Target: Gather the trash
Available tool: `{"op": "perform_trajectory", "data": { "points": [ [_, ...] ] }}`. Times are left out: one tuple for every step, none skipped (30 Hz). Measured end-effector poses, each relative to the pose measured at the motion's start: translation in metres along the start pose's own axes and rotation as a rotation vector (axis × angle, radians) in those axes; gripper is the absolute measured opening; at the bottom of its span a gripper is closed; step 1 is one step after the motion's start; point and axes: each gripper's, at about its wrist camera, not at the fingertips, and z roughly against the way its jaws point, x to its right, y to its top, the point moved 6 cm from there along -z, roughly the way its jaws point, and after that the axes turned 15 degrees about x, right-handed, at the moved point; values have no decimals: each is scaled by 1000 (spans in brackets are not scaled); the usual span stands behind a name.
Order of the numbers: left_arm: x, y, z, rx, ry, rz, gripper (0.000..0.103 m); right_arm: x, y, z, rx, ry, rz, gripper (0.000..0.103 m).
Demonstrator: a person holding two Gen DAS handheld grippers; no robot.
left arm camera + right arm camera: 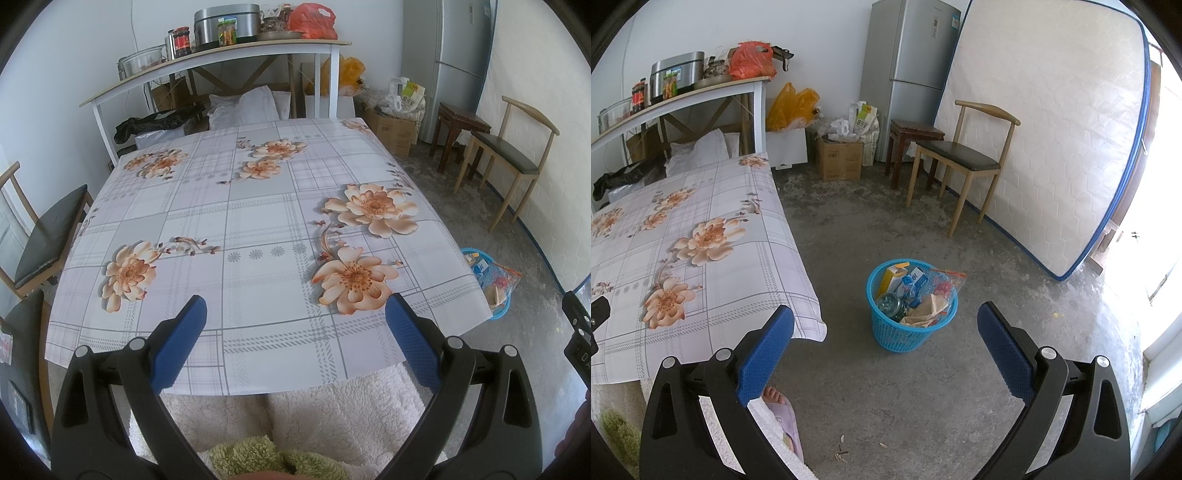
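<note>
Nearest the lens, the left gripper (295,325) hangs over the near edge of the bench (258,221), its blue jaws spread wide with nothing between them. The right gripper (886,332) is off the bench's right side above the floor (923,406), jaws likewise spread and empty. The trash sits in a blue basket (911,334) on the floor just beside the bench's corner: a carton, a clear bottle, crumpled paper and a plastic bag fill it. The flowered cloth on the bench is bare. Beyond the basket, a chair (960,162) stands against a leaning mattress (1052,129), beside a fridge (908,74).
</note>
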Motion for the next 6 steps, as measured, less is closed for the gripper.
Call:
{"op": "perform_trajectory", "data": {
  "points": [
    [0,0,0,-1,0,0,93,0,0,0,1,-1,1,97],
    [0,0,0,0,0,-1,93,0,0,0,1,-1,1,97],
    [0,0,0,0,0,-1,93,0,0,0,1,0,0,97],
    [0,0,0,0,0,0,93,0,0,0,1,-1,-1,97],
    [0,-1,1,1,1,0,93,0,0,0,1,-1,-2,97],
    [0,0,0,0,0,0,93,0,0,0,1,-1,-1,97]
  ]
}}
